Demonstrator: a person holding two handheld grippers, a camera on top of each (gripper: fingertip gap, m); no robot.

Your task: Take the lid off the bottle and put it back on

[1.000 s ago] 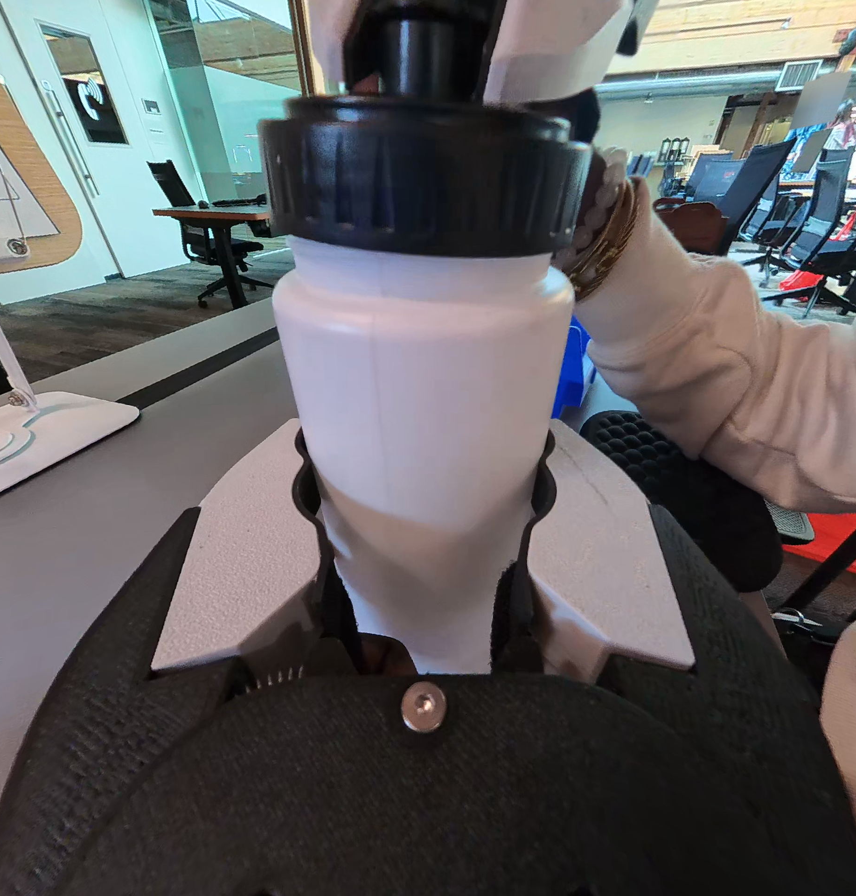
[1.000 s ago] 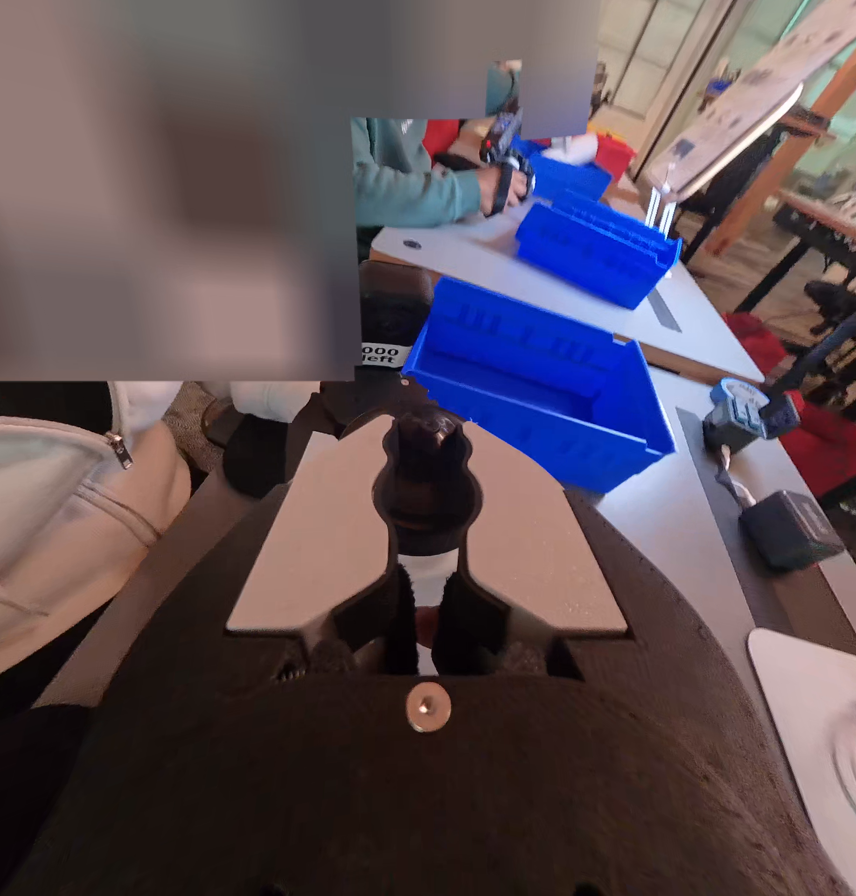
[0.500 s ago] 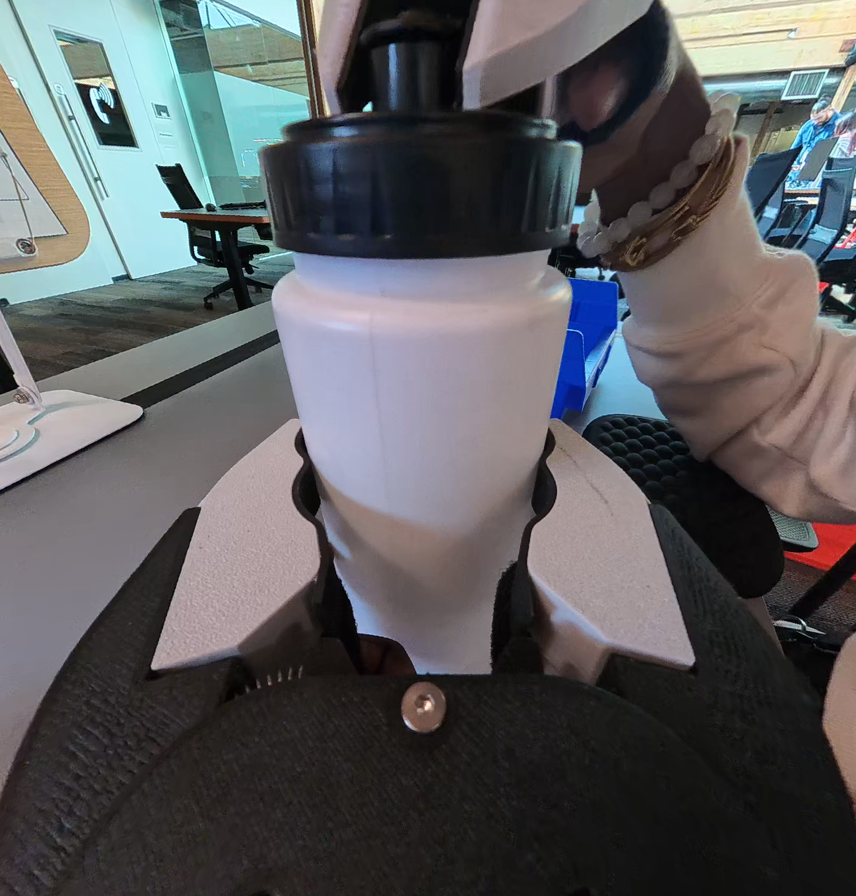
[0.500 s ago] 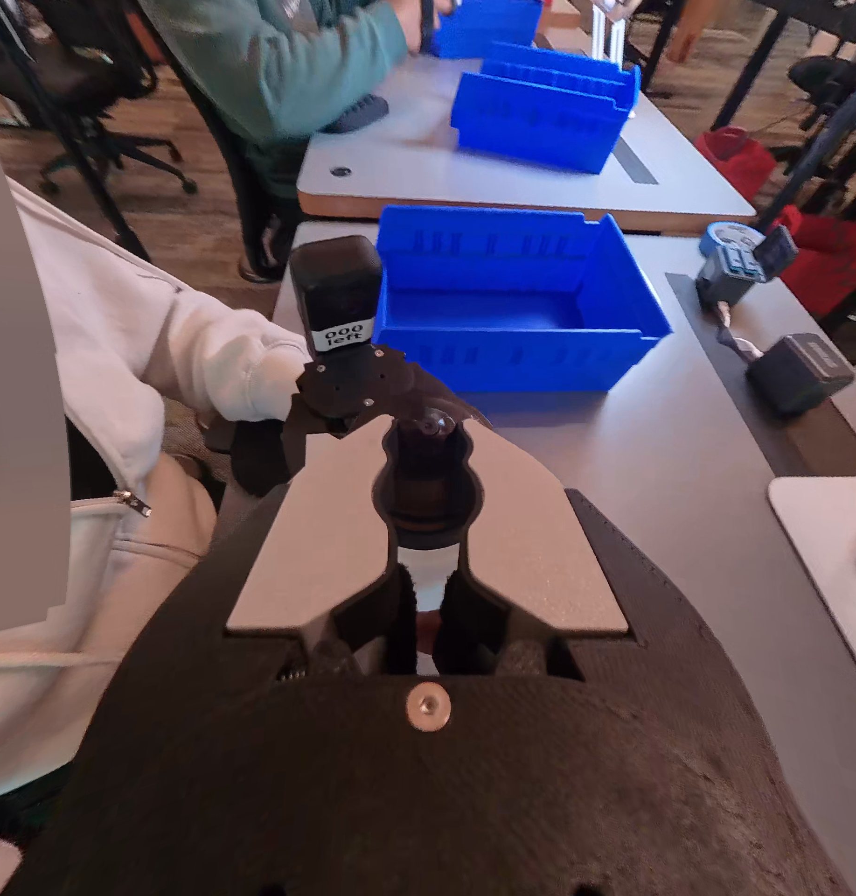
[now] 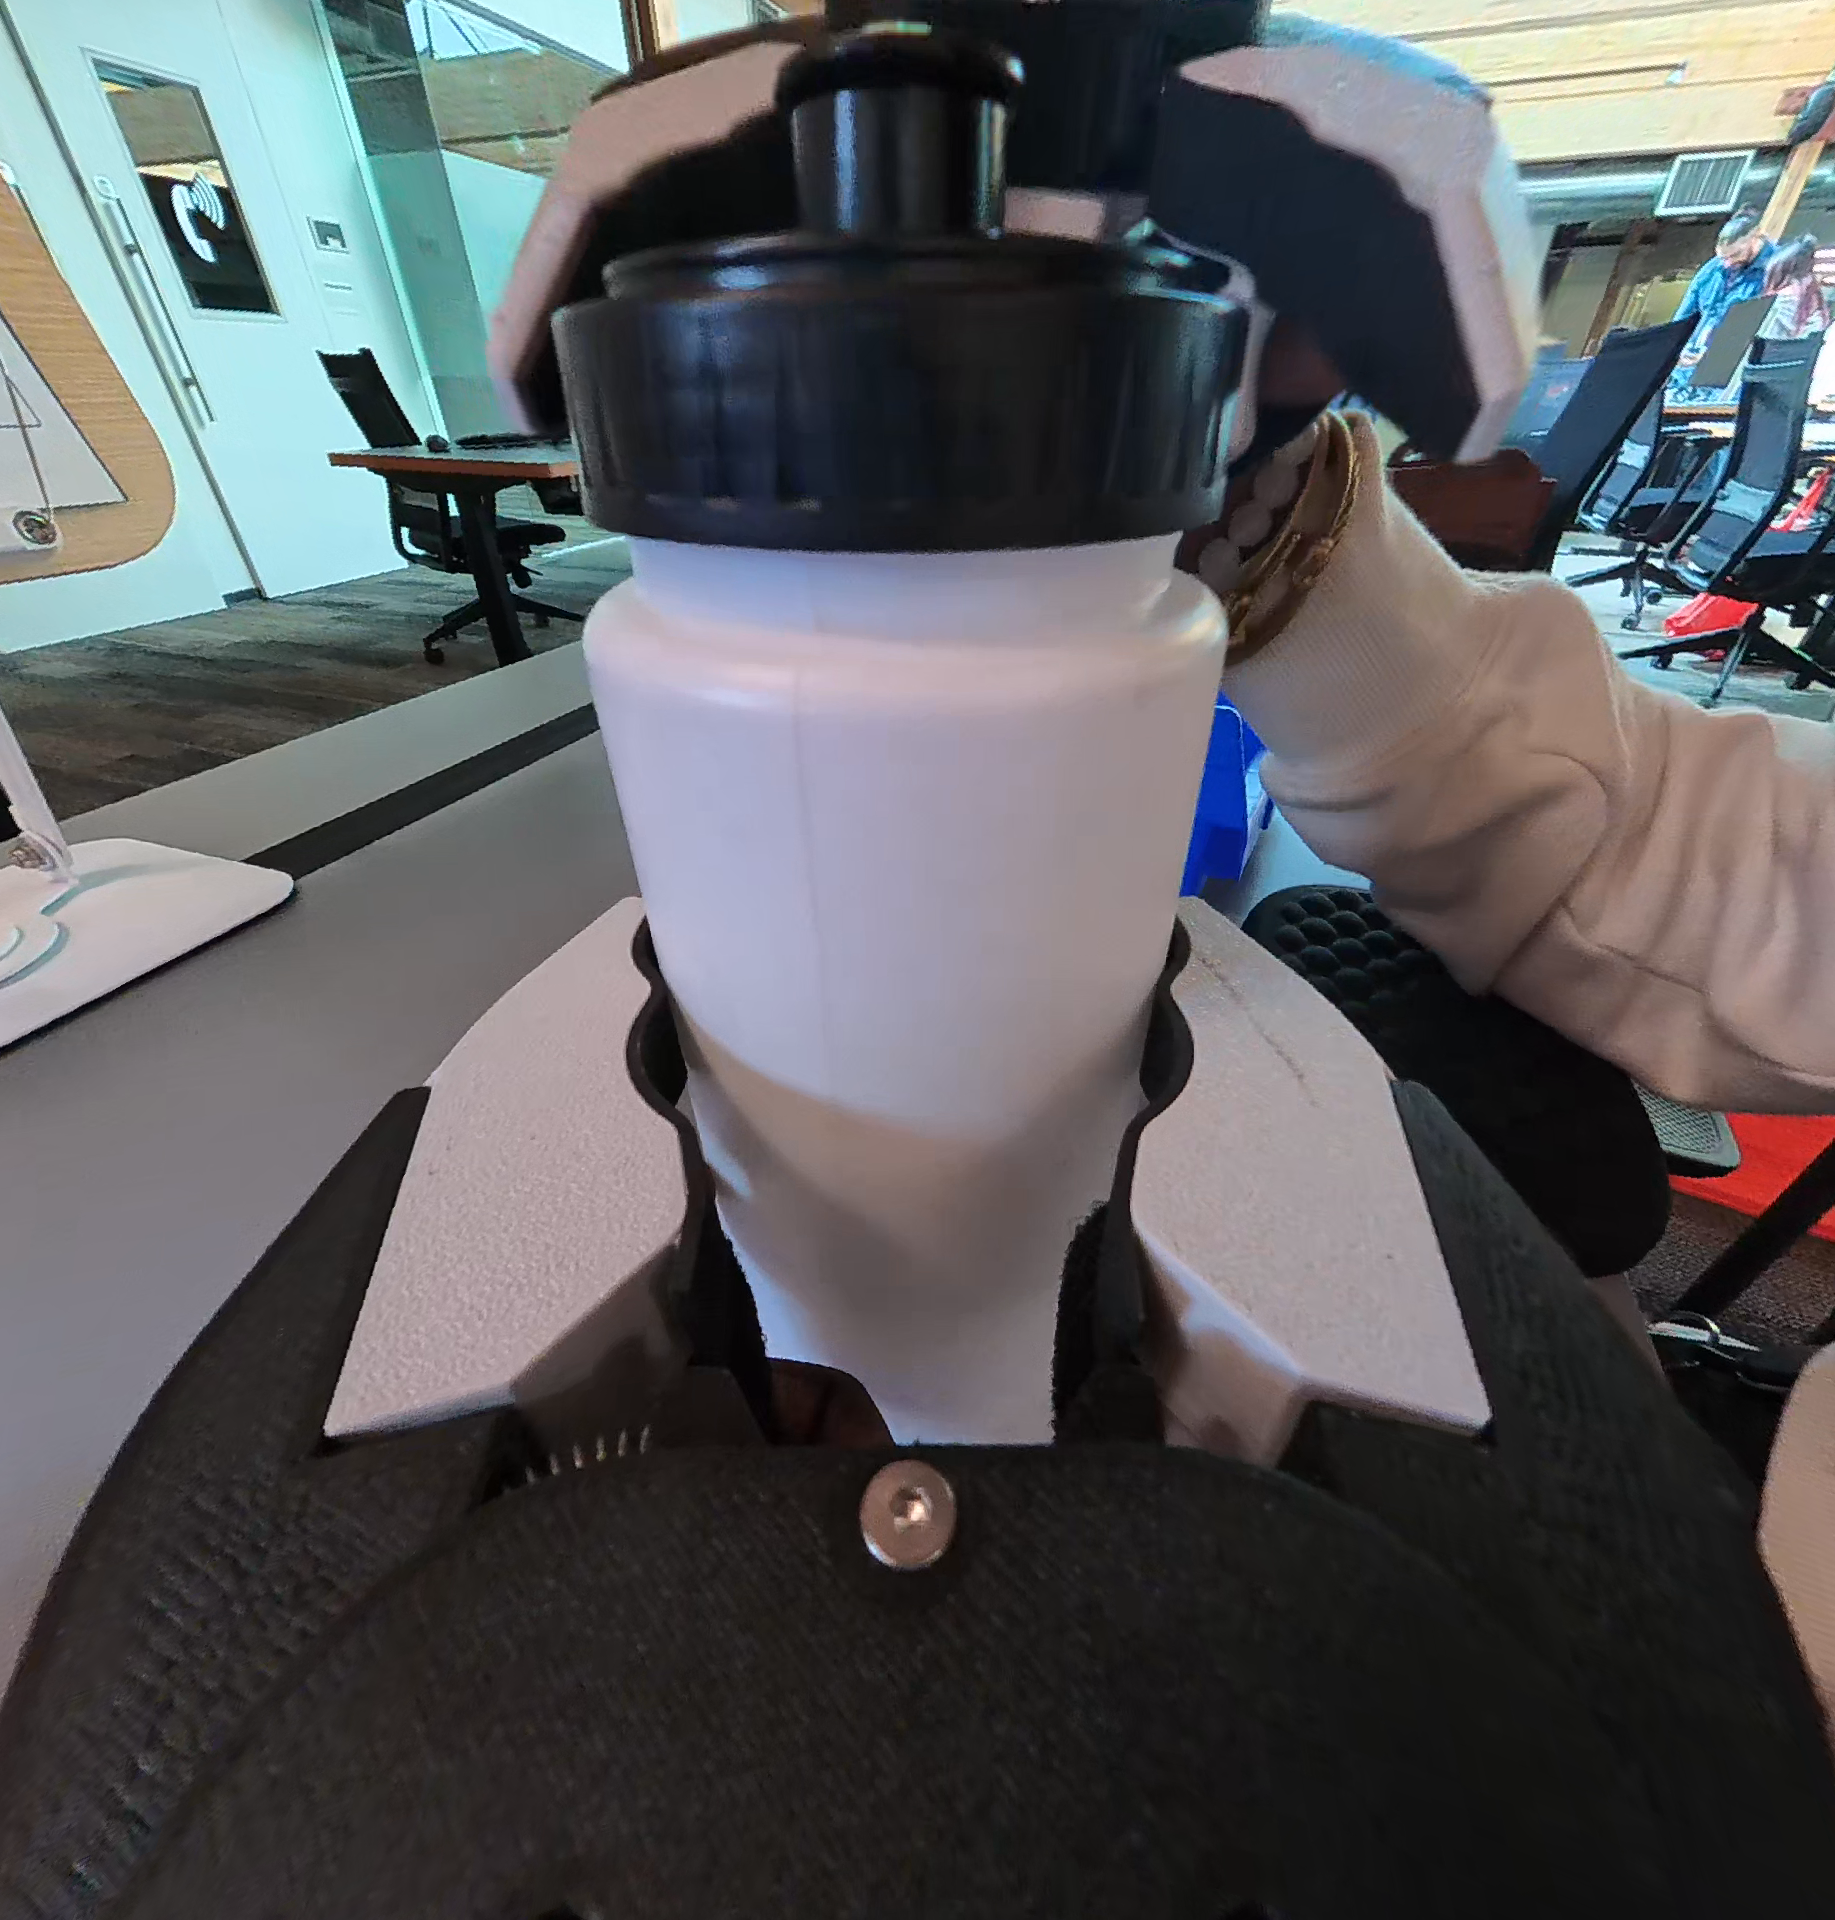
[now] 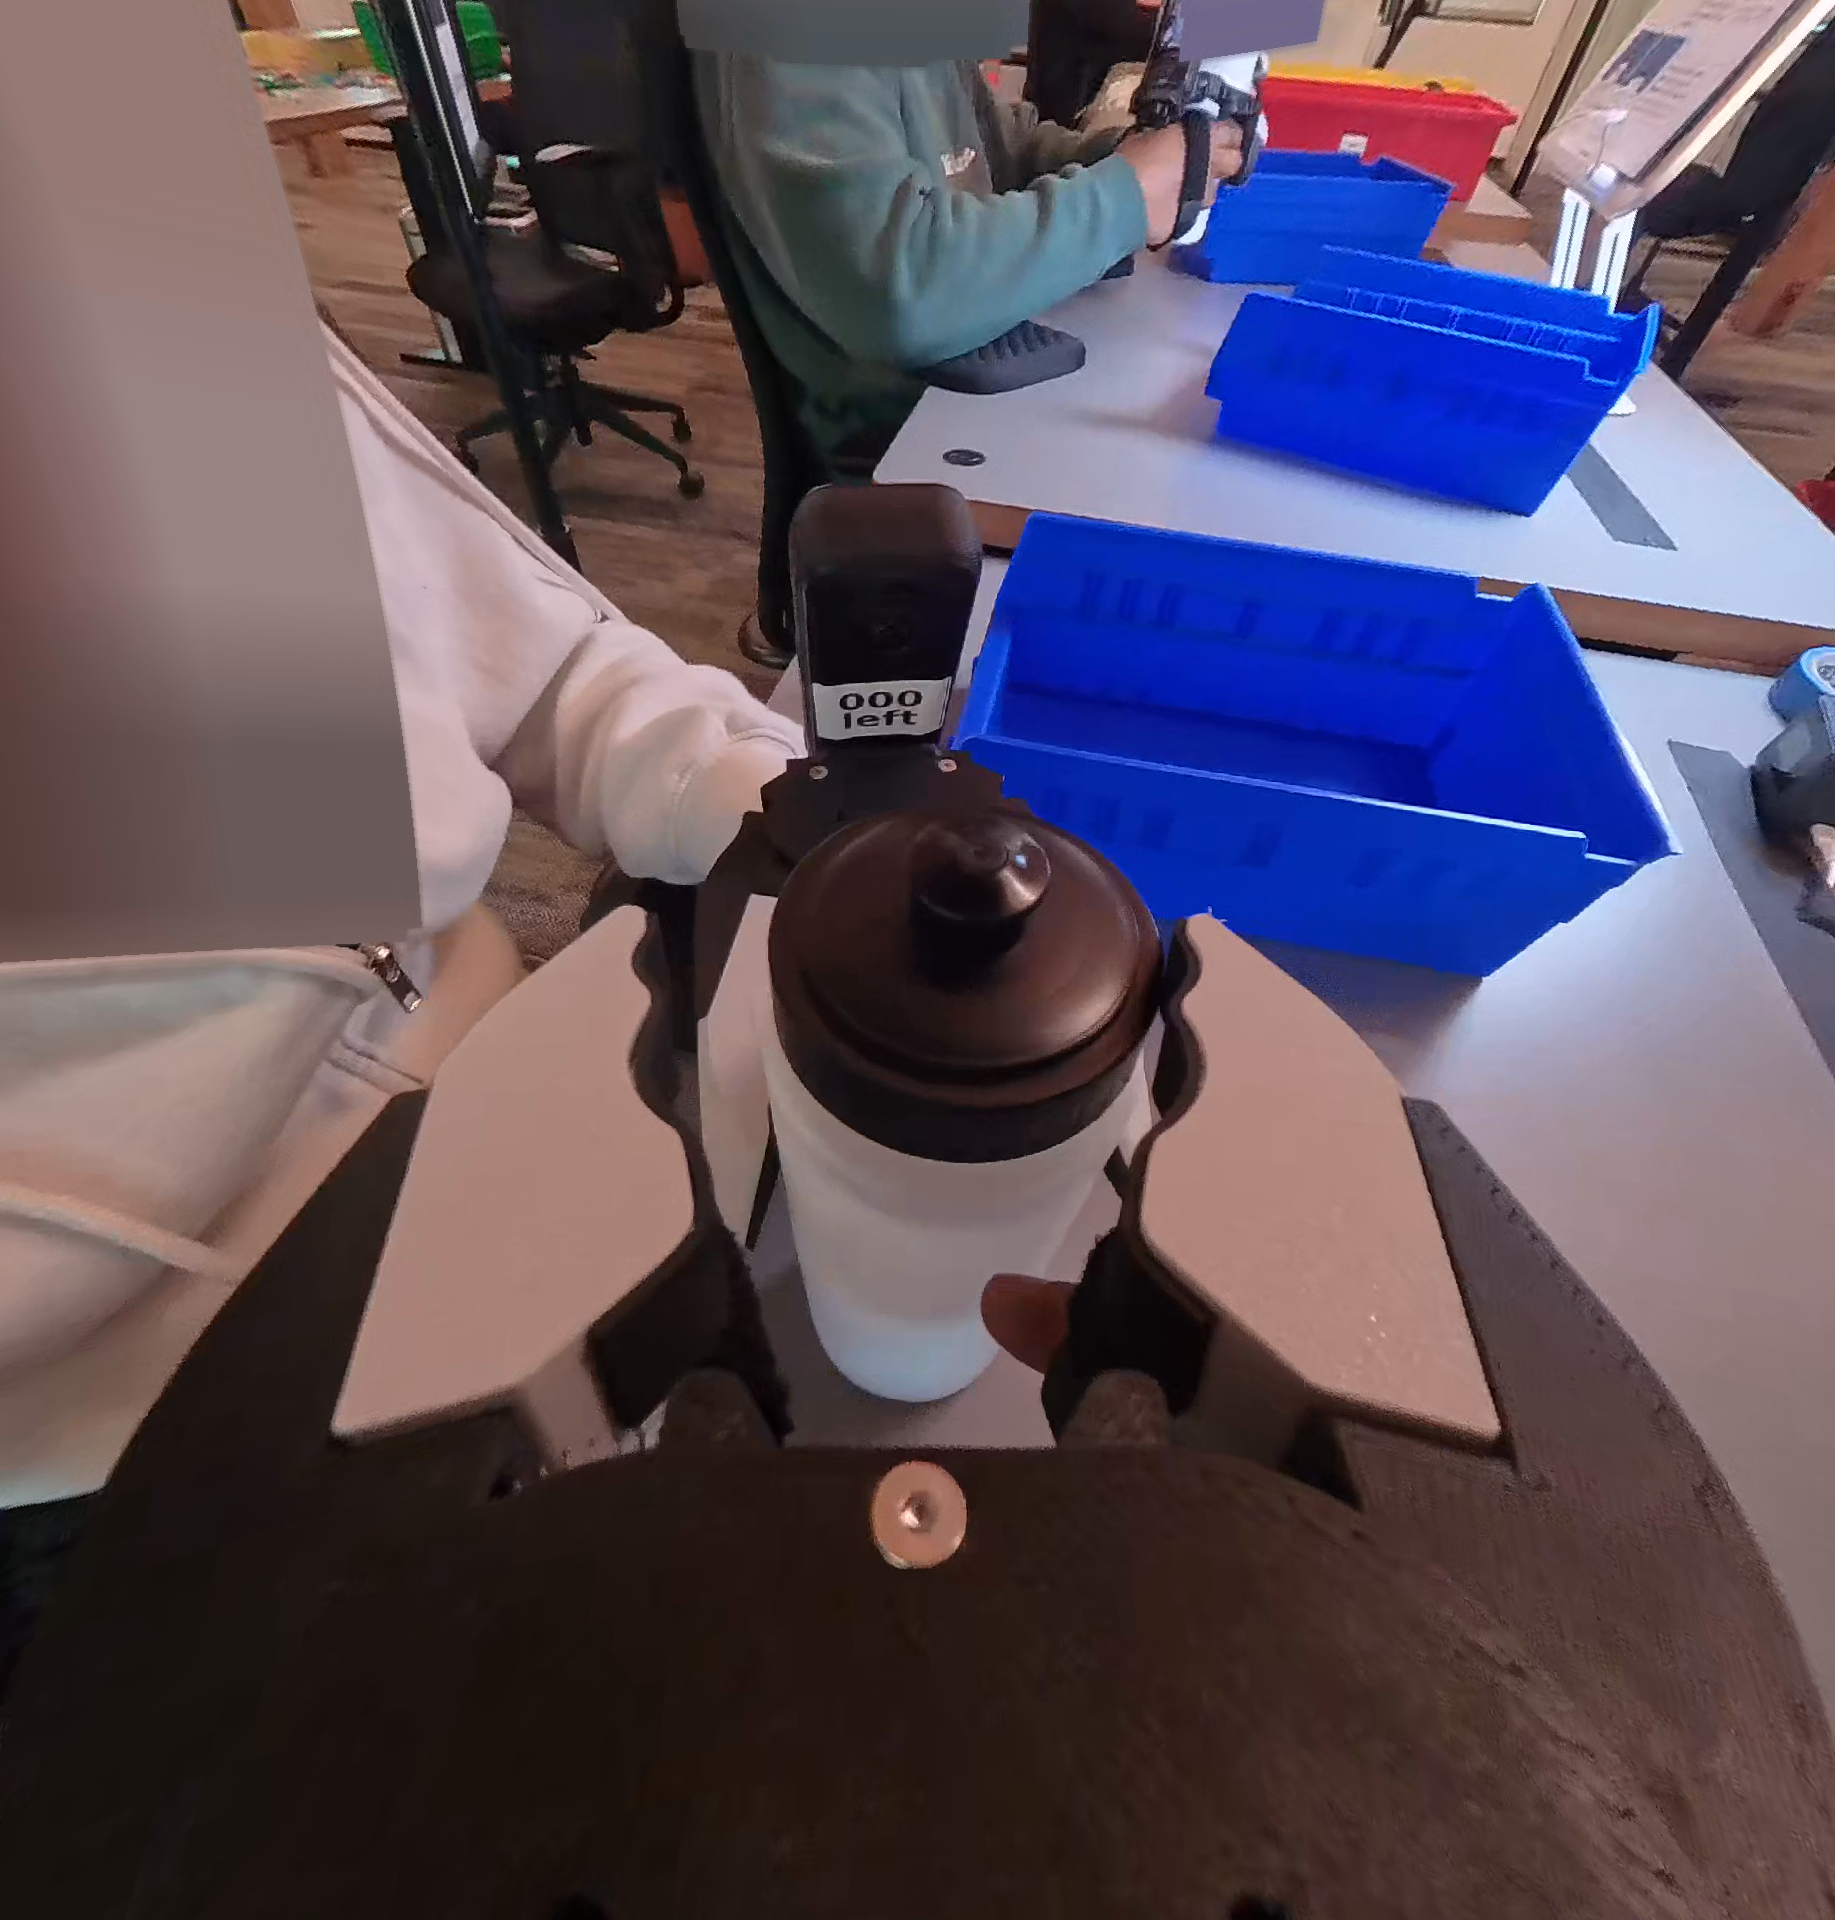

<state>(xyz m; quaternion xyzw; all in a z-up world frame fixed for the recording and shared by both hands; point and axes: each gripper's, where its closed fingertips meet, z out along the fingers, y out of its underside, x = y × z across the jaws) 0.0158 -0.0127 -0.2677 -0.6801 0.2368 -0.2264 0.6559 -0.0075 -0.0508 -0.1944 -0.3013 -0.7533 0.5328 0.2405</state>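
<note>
White plastic bottle stands upright, held low on its body by the left gripper; both pale fingers press against its sides, so that claw is closed on the bottle. Black ribbed lid sits on the bottle top, looks seated level, spout pointing up. Right gripper shows at the top of the left wrist view, above and behind the lid, fingers spread to either side of the spout and clear of it.

Right wrist view looks down on the same bottle from above. Lid lies between the two fingers of the right gripper, with a gap visible on each side, left gap wider. Claw is spread wide, holds nothing. Whether the right finger just touches the lid rim is hard to tell. Left gripper shows on the far side of the bottle, black, with a camera block on top bearing a white sticker.

Bottle bottom appears just above or on the grey table; contact cannot be told. Blue bin sits on the table to the far right of the bottle, near but apart. More blue bins on a farther table. Cream sleeve comes in from the right in the left wrist view, bracelets at the wrist. Another person in a green top sits far off.
</note>
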